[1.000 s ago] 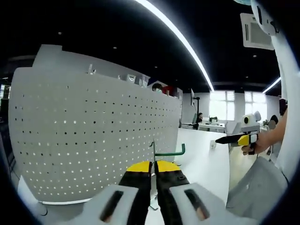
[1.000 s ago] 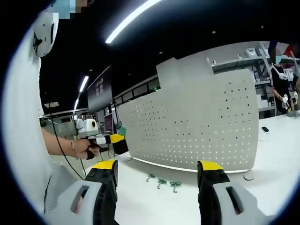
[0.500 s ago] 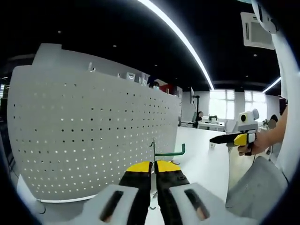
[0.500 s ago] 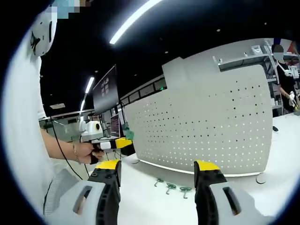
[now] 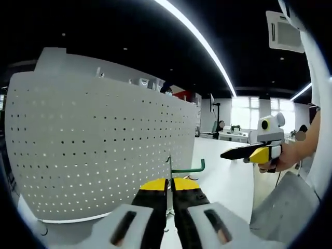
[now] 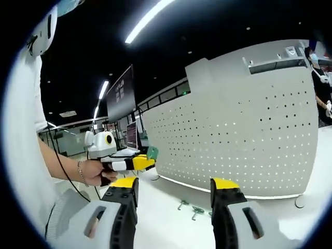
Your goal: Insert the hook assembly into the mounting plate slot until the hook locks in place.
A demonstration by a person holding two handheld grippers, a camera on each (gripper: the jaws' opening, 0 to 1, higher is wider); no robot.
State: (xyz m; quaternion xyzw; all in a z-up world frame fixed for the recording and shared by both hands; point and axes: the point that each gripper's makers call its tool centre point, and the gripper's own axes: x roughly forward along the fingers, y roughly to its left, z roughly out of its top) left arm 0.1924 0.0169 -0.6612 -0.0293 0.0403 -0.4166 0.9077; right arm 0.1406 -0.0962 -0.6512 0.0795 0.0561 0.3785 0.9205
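Left tongs (image 5: 169, 182) grip the green hook (image 5: 182, 169) facing the pegboard (image 5: 98, 150).

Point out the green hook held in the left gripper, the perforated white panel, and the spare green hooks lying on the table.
green hook (image 5: 190, 169), left gripper view, on its horizontal arm.
perforated white panel (image 6: 244, 145), right gripper view, on its holed face.
spare green hooks (image 6: 197, 210), right gripper view, on the middle hook.

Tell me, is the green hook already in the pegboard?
No, the hook is held clear of the pegboard by the left gripper.
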